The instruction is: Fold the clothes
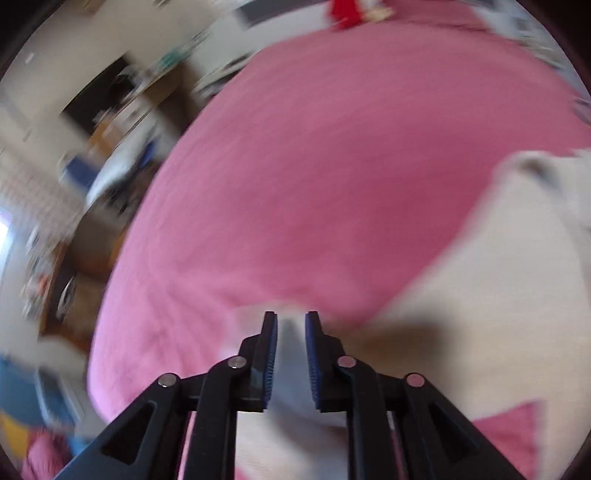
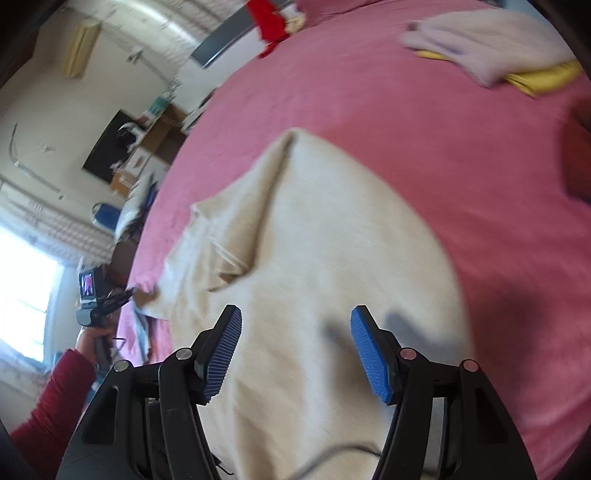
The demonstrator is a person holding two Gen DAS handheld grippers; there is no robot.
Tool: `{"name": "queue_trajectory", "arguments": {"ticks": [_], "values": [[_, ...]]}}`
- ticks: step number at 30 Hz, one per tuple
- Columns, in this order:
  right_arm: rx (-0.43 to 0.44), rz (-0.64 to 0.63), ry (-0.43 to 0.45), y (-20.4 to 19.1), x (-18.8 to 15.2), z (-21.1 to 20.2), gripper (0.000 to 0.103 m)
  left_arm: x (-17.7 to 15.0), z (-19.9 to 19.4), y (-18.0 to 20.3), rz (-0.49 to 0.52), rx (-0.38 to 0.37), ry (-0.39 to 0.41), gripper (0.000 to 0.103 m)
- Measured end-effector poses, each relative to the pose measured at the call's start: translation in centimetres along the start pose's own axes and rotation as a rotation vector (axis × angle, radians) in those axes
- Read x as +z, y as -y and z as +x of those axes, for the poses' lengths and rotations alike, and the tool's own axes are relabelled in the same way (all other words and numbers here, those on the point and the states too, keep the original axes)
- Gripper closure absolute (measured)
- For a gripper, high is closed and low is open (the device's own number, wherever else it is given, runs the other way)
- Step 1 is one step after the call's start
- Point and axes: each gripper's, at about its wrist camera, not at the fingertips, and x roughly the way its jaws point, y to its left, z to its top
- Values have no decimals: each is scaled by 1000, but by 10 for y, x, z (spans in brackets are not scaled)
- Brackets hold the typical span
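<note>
The left gripper [image 1: 290,325] showed in the left wrist view with its blue-padded fingers [image 1: 272,354] drawn close, a narrow gap remaining, and pale cloth lying between them; whether the pads actually pinched that cloth could not be told, the picture being smeared by motion. The cream garment [image 1: 480,295] lay to the right on the pink bedspread [image 1: 314,166], its edge running under the gripper. In the right wrist view the right gripper [image 2: 295,325] hovered with jaws wide apart over the cream garment [image 2: 314,258], holding nothing; the cloth lay spread across the near part of the pink bedspread [image 2: 424,122], with a raised ridge and a bunched collar or sleeve region toward the left. The left gripper [image 2: 122,295] appeared at the garment's far left edge, held by a hand in a red sleeve [image 2: 55,398]. Judged risk: if the left hold is shallow, the edge may slip free when lifted, and the existing ridge may be folded in as a crease. A folded pale and yellow pile [image 2: 498,48] lay well apart at the far right, and a red item [image 2: 269,18] at the bed's far end; neither obstructed the work. Furniture beyond the bed was too blurred to identify.
</note>
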Motion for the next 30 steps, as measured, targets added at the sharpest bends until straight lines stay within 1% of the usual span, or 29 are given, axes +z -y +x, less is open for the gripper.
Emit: {"name": "queue_trajectory", "arguments": {"ticks": [1,2,4,5,6,8,10,11,13,14,15,17,19,20,21,22,23,24,25,26,27,29,30], "values": [[-1,-37,-9,-10,9,8,38,4,-10,24,13,-31,19,83],[-2,-76,-18,-21,18,16,35,8,-20,47,26,-61,37,83],[-19,-169,-31,-46,39,35,32,10,-34,83,39,-113,61,83],[-25,-210,-42,-57,47,44,28,11,-42,104,38,-139,74,83],[-37,-252,-54,-68,55,53,26,10,-49,119,41,-153,83,83],[-64,-329,-82,-87,67,71,24,5,-62,157,56,-181,96,83],[-115,-394,-115,-98,74,92,24,-4,-62,186,43,-193,76,83],[-136,-416,-126,-102,77,101,24,-6,-56,193,37,-192,54,83],[-142,-424,-164,-103,80,118,24,-10,-44,208,26,-190,11,83],[-146,-419,-185,-102,80,127,24,-15,-39,216,23,-170,-16,83],[-150,-413,-206,-100,80,135,24,-19,-39,221,28,-143,0,82],[-190,-400,-249,-95,79,151,24,-26,-39,230,37,-91,30,81],[-194,-382,-293,-90,78,165,24,-31,-42,235,51,-64,48,81],[-184,-377,-309,-89,78,170,37,-34,-43,235,50,-64,54,81],[-160,-378,-322,-89,78,173,66,-36,-43,231,31,-81,49,81],[-134,-375,-331,-90,81,174,76,-38,-42,227,12,-98,43,81],[-108,-369,-337,-91,85,175,83,-40,-42,223,-7,-114,37,80],[-79,-363,-334,-93,94,173,87,-42,-42,219,-25,-131,32,80],[-49,-357,-327,-96,104,170,87,-44,-41,215,-45,-148,26,80],[-37,-355,-308,-100,117,167,88,-46,-40,210,-74,-171,18,78],[-31,-354,-285,-105,131,163,89,-47,-37,206,-82,-179,16,77],[-8,-332,-214,-113,162,155,90,-48,-32,200,-98,-196,14,77],[-2,-314,-158,-115,181,150,90,-49,-31,200,-97,-197,16,76]]}}
